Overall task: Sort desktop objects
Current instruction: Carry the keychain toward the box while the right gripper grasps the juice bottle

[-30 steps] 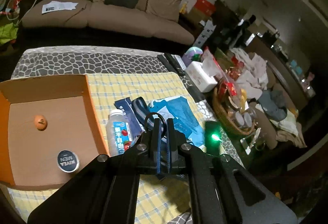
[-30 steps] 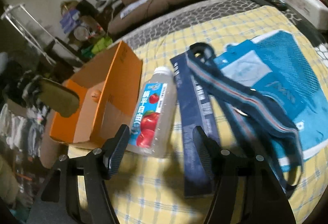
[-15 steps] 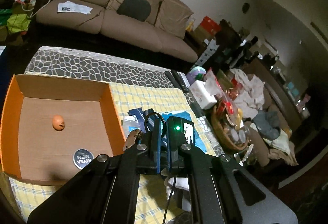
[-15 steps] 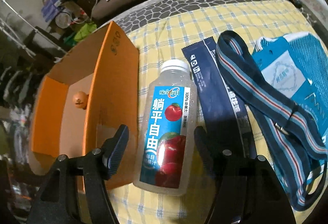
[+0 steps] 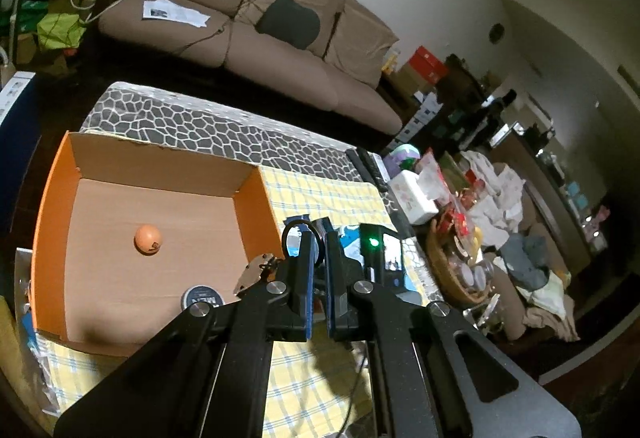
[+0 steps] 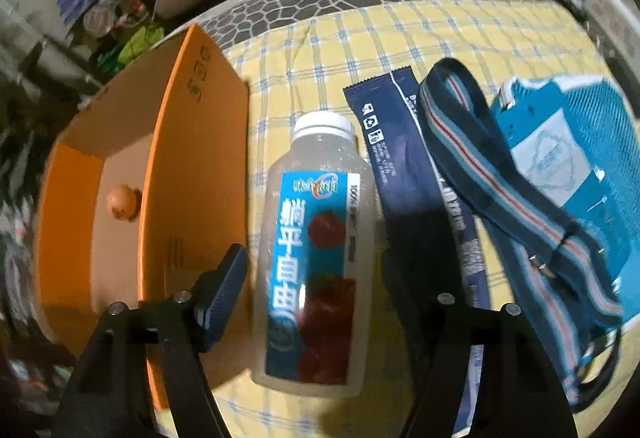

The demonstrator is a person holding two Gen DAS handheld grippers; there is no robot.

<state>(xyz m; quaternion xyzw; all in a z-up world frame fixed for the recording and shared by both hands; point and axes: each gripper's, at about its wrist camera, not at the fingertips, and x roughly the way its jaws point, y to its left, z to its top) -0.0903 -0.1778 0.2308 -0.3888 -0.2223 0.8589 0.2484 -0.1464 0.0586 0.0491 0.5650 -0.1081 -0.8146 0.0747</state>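
Right gripper spread wide astride juice bottle, lying on checked cloth at 3 o'clock of orange box. Best lowered squarely over label, then closed gently. Left gripper fingers pressed nearly together, apparently empty.

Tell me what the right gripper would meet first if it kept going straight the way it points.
Most likely the clear plastic juice bottle with the blue label: it lies on the yellow checked cloth between the open fingers of the right gripper. Exact height above it is unclear.
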